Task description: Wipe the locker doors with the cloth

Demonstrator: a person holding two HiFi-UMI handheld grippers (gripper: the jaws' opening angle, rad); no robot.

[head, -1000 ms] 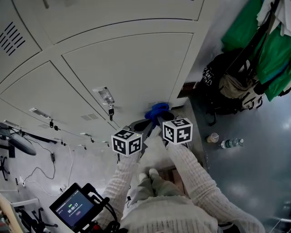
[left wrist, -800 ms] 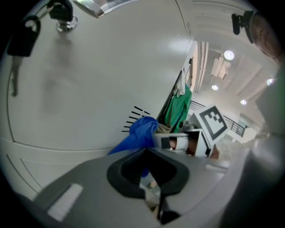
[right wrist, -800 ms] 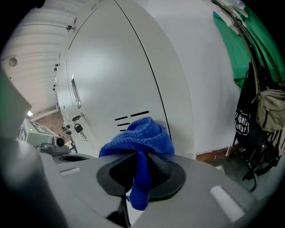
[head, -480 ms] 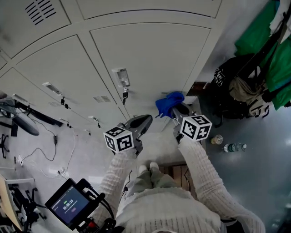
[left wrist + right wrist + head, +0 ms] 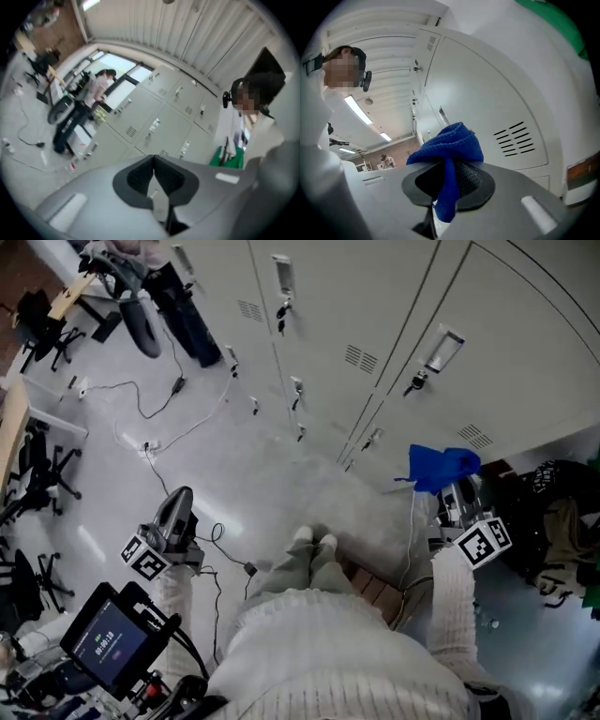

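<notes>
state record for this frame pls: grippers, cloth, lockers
left gripper: shut, empty, held out to the side, away from the lockers
right gripper: shut on blue terry cloth, aimed at a locker door
cloth: bunched above the jaws, tail hanging down between them
lockers: pale grey metal locker doors, vented, closed
cloth-door contact: cannot tell

Keyed handles (image 5: 417,381) jut from the locker doors (image 5: 534,352); bags (image 5: 561,521) crowd the right end.
</notes>
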